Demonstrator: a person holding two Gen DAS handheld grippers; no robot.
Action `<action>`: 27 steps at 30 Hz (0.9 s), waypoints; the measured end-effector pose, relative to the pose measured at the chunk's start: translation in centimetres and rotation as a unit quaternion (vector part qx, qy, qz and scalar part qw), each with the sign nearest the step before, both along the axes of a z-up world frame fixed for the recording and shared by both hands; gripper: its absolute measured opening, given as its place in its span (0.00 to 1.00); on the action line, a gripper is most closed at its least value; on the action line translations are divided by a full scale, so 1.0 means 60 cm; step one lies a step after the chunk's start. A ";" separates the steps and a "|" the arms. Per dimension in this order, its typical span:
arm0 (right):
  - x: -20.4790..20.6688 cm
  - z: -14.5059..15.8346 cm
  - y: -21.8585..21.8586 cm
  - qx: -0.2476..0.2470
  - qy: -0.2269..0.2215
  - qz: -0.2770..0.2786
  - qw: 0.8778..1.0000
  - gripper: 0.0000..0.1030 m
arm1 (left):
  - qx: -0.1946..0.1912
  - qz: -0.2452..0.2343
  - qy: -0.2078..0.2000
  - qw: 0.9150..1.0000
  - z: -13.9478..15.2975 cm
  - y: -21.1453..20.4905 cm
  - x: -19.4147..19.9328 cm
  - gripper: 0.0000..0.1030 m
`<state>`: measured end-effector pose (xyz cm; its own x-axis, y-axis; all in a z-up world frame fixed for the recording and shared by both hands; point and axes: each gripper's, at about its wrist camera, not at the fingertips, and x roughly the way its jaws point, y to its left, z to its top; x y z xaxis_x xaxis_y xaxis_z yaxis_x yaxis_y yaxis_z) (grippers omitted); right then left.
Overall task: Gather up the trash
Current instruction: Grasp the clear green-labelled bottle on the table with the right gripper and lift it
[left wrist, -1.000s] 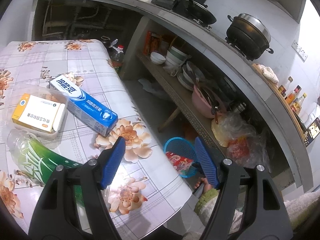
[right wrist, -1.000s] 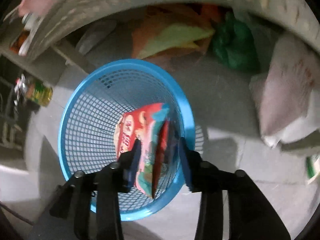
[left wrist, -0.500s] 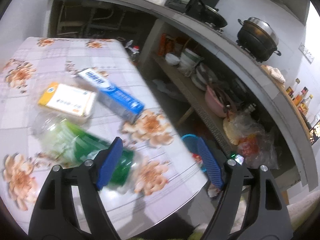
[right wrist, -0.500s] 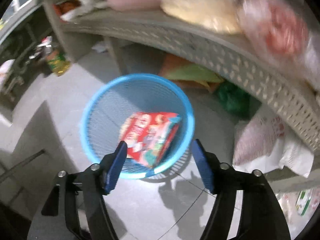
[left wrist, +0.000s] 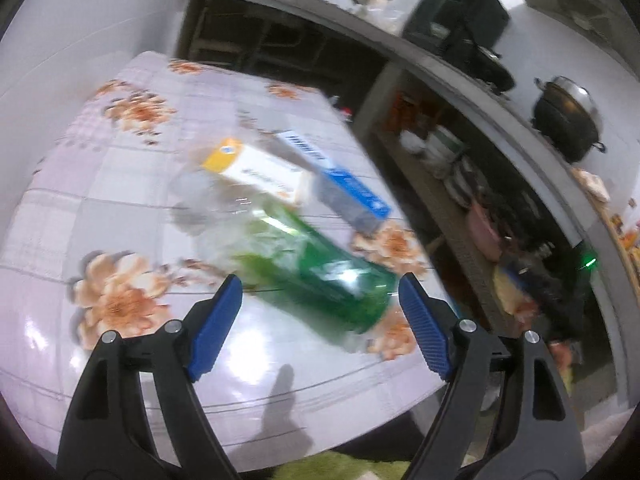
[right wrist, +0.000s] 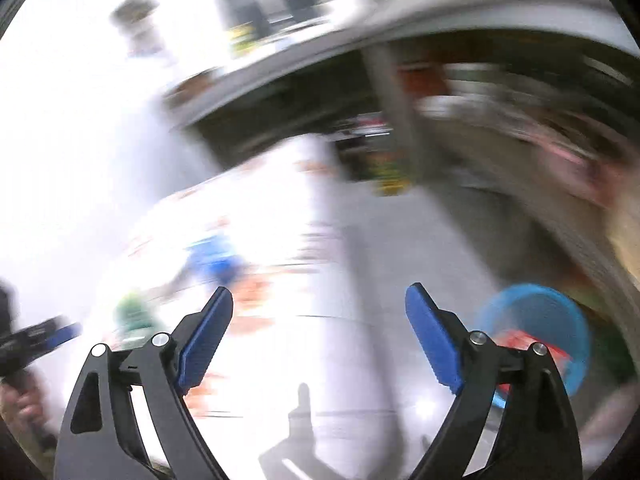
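Glossy tablecloth [left wrist: 120, 208], clear green plastic bottle [left wrist: 320, 276], seemingly cardboard boxes [left wrist: 260, 172].

No text, brand name or number can be read in either view. In the left wrist view, near the centre of the frame, the blue and white carton [left wrist: 338, 184] carries a black barcode on its white end, and the yellow and white box [left wrist: 260, 170] beside it shows a line of dark print, but motion blur leaves both illegible. The green label on the plastic bottle [left wrist: 320, 276] shows only pale smeared marks, and the right wrist view is too blurred for any lettering.
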<state>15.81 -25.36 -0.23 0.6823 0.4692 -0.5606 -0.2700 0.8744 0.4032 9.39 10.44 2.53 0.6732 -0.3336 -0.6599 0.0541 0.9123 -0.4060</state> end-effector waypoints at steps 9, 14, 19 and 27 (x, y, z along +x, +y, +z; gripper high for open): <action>0.132 0.010 0.313 -0.046 0.152 0.248 0.956 0.84 | 0.062 0.065 0.029 0.996 -0.045 0.060 -0.015 0.74; 0.156 -0.026 0.424 -0.135 0.181 0.295 0.928 0.84 | 0.056 0.084 0.031 0.994 -0.052 0.087 -0.028 0.74; 0.148 -0.054 0.474 -0.194 0.186 0.322 0.908 0.71 | 0.047 0.101 0.035 0.993 -0.061 0.114 -0.027 0.74; 0.103 -0.054 0.469 -0.212 0.166 0.345 0.899 0.61 | 0.041 0.103 0.030 0.993 -0.060 0.113 -0.019 0.74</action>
